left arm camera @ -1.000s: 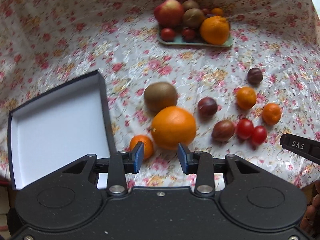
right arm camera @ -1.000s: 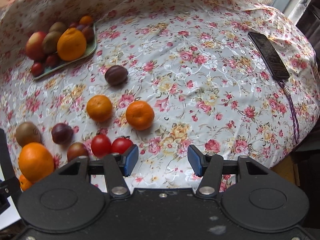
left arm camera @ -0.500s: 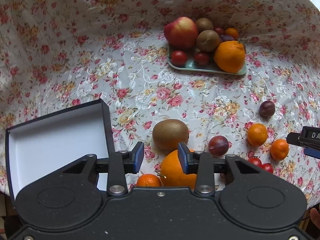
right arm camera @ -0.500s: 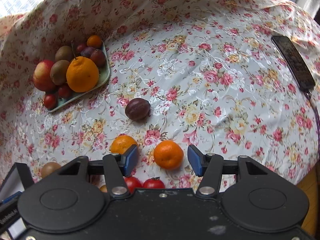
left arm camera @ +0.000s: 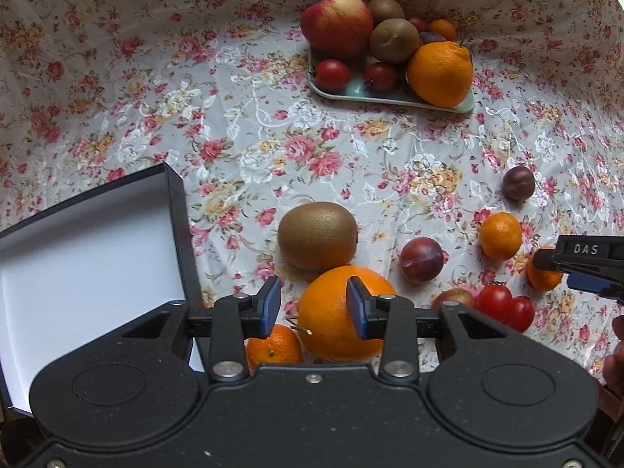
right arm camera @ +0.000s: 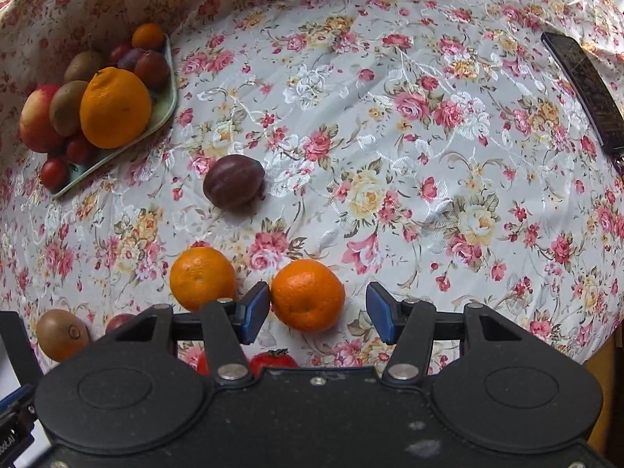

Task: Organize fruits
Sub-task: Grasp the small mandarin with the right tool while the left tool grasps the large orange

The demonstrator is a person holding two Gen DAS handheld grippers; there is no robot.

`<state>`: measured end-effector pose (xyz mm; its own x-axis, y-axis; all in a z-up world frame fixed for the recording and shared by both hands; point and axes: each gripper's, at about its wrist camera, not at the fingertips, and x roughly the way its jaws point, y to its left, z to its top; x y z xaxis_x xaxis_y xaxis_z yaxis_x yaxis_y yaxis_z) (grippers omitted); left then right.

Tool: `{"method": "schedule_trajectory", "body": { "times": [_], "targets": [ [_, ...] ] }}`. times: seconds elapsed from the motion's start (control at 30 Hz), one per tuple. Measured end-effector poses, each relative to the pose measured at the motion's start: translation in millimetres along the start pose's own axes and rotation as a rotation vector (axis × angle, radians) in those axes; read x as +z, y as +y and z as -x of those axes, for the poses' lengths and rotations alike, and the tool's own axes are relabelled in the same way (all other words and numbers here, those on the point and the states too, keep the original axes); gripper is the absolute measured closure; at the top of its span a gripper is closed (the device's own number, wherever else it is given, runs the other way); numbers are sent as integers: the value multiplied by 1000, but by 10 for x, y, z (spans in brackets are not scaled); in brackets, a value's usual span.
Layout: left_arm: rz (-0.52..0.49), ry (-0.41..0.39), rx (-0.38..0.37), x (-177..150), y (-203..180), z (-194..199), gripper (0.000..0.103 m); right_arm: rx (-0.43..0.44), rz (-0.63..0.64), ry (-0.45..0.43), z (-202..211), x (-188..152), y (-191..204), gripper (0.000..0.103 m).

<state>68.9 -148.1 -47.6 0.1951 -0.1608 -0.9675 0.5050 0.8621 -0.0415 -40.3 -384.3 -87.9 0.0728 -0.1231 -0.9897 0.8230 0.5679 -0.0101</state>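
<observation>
Mandarin (right arm camera: 307, 295) between open right gripper (right arm camera: 318, 312).

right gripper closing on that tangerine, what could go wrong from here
The tangerine sits off-centre in the open right gripper, against the left pad, so closing may roll it away.

The left gripper frames the big orange, which looks wider than the gap; the jaws could nudge it into the kiwi or small tangerine.

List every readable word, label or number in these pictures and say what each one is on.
"DAS": white letters on the black body of the right gripper, seen from the left wrist view.
Partial white lettering at the lower left edge of the right wrist view: cut off, not readable.
Nothing else carries text.
</observation>
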Motion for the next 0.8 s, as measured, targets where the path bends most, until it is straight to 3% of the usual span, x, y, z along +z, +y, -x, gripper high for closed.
{"method": "schedule_trajectory", "body": {
  "times": [0.13,0.2,0.37,0.53,0.67,0.8],
  "targets": [
    [-6,-10,-1,-13,-3,4,56,-12,-31,2,-59,19,-3,48],
    [-6,-11,-3,-16,2,8,56,-4,-35,10,-79,9,7,59],
    [-2,-8,-51,-14,25,25,56,-5,-53,-1,-18,-19,43,59],
    [-16,-56,-92,-50,-12,120,56,36,-75,-32,151,1,42,59],
    [-45,-77,-96,-96,-85,132,56,60,-60,-74,303,4,51,59],
    [-62,-31,-69,-132,-175,7,56,73,-49,-80,366,6,61,59]
  ]
}}
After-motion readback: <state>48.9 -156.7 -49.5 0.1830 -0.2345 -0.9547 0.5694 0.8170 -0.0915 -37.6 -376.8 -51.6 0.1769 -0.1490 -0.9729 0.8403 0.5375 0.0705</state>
